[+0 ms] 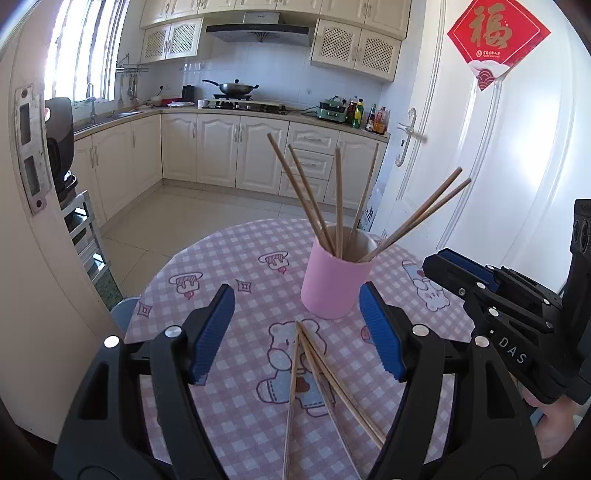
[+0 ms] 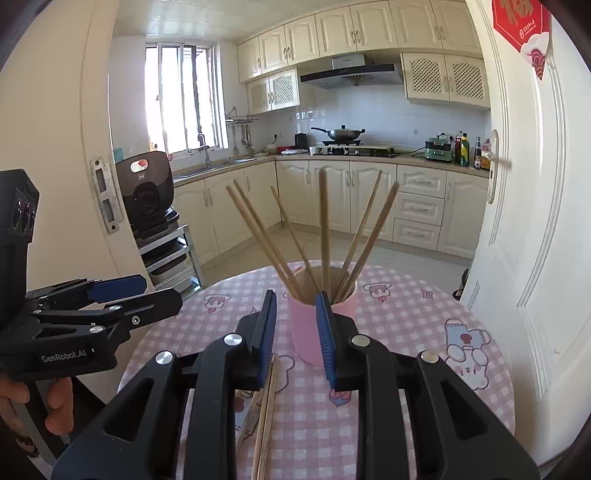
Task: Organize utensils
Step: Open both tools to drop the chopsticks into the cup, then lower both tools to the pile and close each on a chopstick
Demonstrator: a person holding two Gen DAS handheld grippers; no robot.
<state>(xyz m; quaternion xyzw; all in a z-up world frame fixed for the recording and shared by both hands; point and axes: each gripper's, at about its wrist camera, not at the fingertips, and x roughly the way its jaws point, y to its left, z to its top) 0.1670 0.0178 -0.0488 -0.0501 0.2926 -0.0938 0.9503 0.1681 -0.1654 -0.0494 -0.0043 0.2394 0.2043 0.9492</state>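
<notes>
- We saw a pink cup (image 1: 334, 282) standing upright on the far half of the round table (image 1: 229, 258), which was covered with a pink checked cloth printed with bears.
- Six wooden chopsticks (image 1: 338, 199) stood in the cup, fanned outward, two of them leaning far to the right in the left wrist view.
- Several loose chopsticks (image 1: 314, 373) lay flat on the cloth on the near side of the cup, their far ends close together near its base and spreading toward us.
- The left gripper (image 1: 297, 328) hung above those loose chopsticks with its blue pads wide apart and nothing between them; the cup stood just beyond its right finger.
- The right gripper (image 2: 295, 336) was partly spread, its two pads framing the cup in the right wrist view; we could not tell whether they touched it, and they held nothing.
- Each gripper showed at the edge of the other's view, held by a hand (image 2: 35, 404).
- Beyond the table lay a kitchen with cream cabinets, a wok (image 1: 238, 88) on the stove, and a white door (image 1: 498, 155) carrying a red paper sign (image 1: 496, 35).
</notes>
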